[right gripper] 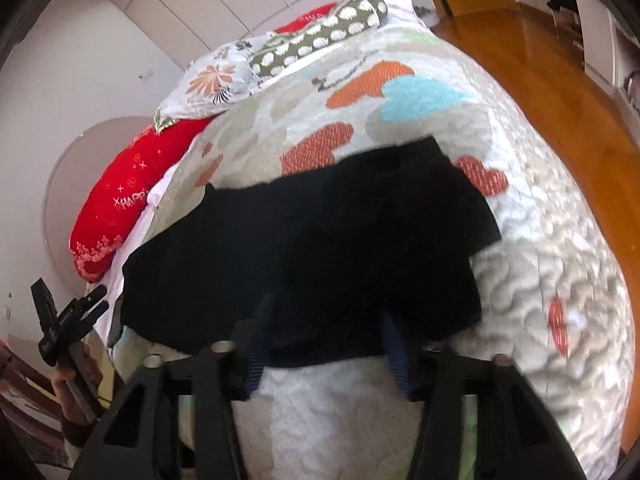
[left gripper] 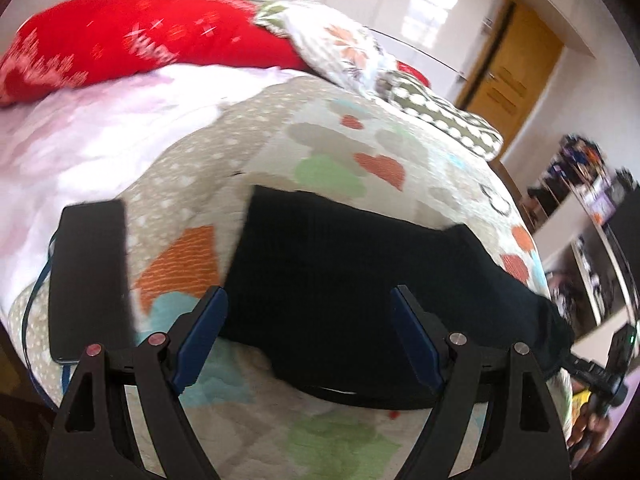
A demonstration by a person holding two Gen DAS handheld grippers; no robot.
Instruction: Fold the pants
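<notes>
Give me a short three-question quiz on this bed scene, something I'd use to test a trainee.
1. True or false: the black pants lie on the wooden floor.
2. What colour is the pillow with white lettering? A red, B blue, C yellow.
3. Fill in: in the left wrist view, the jaws of the left hand-held gripper stand ___.

Key:
1. False. They lie on the heart-patterned quilt.
2. A.
3. Open.
</notes>
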